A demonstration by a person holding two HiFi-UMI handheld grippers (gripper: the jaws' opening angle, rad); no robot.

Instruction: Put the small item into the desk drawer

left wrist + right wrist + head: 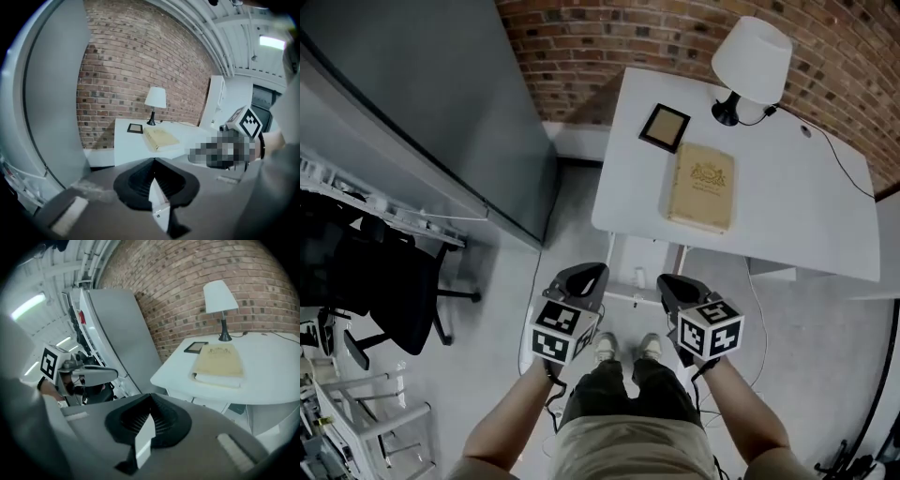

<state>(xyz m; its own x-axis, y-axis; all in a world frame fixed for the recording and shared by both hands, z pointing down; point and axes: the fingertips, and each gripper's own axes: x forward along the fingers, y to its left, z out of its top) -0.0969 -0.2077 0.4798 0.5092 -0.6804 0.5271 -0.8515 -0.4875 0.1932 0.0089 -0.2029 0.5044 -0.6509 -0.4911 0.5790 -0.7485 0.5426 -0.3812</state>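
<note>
Small item [664, 127]: a dark-rimmed square, flat on the white desk [806, 220], toward its far left part. It lies just beside the top corner of the tan book [703, 186], with a gap between them, and near the black foot of the lamp [750, 61]. Nothing touches the item, and both grippers are well apart from it, held low in front of the person on the near side of the desk. Left gripper [586, 278]: in its own view [153, 161] the jaws are closed together, tips meeting, nothing between them. Right gripper [678, 284]: the same in its own view [151, 399], jaws fully together and empty. Both point toward the desk edge, side by side. Each marker cube [562, 330] faces up at the head camera, and each gripper view catches the other gripper's cube off to one side. A white unit [639, 277] sits under the near desk edge between the two grippers; I cannot tell whether it is the drawer. A thin cable [839, 159] runs from the lamp across the right of the desk. Behind the desk is a brick wall [619, 33], to the left a grey panel [431, 112] and a black chair [389, 281]. The person's shoes [626, 347] stand on grey floor.
</note>
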